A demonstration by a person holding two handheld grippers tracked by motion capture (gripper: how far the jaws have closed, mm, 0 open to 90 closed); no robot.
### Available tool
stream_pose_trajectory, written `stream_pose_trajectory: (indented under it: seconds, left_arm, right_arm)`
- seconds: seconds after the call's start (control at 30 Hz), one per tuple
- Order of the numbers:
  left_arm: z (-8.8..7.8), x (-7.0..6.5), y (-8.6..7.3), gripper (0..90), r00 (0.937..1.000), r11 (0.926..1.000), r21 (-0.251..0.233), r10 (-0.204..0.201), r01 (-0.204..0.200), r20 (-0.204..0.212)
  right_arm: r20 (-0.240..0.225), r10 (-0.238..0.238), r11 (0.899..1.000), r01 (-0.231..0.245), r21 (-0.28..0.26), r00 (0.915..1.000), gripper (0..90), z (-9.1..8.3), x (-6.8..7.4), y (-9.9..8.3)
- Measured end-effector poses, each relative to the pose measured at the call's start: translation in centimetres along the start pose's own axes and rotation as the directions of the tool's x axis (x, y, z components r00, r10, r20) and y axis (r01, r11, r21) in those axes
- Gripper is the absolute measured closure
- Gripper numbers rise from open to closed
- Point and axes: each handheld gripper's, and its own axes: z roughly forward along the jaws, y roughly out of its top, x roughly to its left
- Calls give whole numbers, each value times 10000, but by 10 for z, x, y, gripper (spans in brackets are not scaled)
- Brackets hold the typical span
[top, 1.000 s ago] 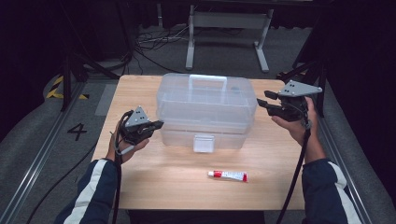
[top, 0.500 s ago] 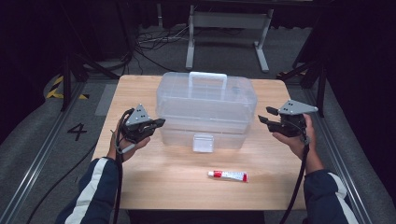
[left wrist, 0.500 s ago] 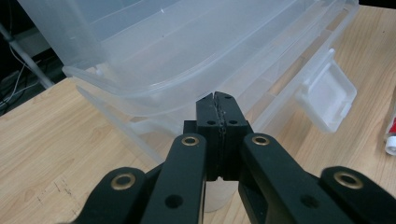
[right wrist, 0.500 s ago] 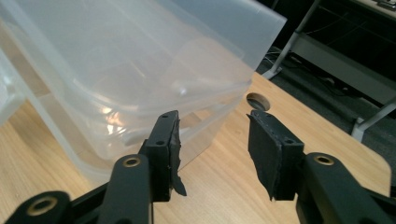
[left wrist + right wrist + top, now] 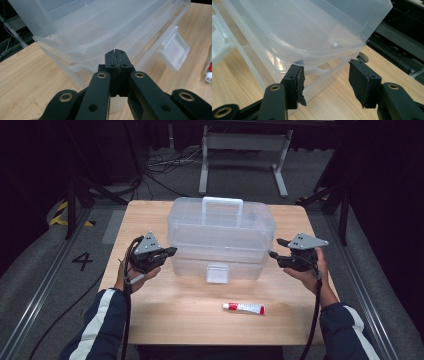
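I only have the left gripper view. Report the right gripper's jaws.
Observer: The right gripper has its jaws apart; they have just been opening and grip nothing, facing the right end of the clear box.
Operator: Give me the box's top.
Observer: A white handle sits on top, with no gripper near it.
Operator: Place the tube.
Observer: The red-and-white tube lies flat on the table, in front of the latch, apart from the box.

Floor marking: a black "4" [image 5: 82, 261] on the grey floor, left of the left hand-held gripper [image 5: 170, 252], beyond the bench [image 5: 150, 220] edge.
Red-and-white tube [image 5: 244, 308]: print too small to read.
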Motion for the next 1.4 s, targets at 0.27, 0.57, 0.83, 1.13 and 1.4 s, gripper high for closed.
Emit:
stream_pose_trajectory:
  seconds: [0.27, 0.57, 0.83, 1.13, 1.4]
  left_arm:
    - [-5, 0, -2, 879, 10000, 9999, -141, 41, -40, 89]
    - [-2, -4, -11, 767, 9995, 9992, 332, 227, -235, 230]
    - [6, -6, -16, 669, 9983, 9971, 676, 327, -360, 488]
    - [6, -6, -17, 627, 9973, 9974, 604, 343, -382, 651]
    - [6, -6, -18, 635, 9966, 9977, 564, 336, -379, 754]
  right_arm:
    - [243, -217, 9983, 230, -526, 9995, 532, 1, 7, -1]
    - [412, -131, 9925, 180, -1207, 9991, 562, -4, 9, 2]
    - [764, 3, 9833, 137, -1817, 9971, 594, -7, 9, 7]
    - [1214, 237, 9716, 57, -2365, 9923, 608, -7, 11, 13]
    - [1727, 383, 9608, 112, -2770, 9842, 640, -6, 11, 19]
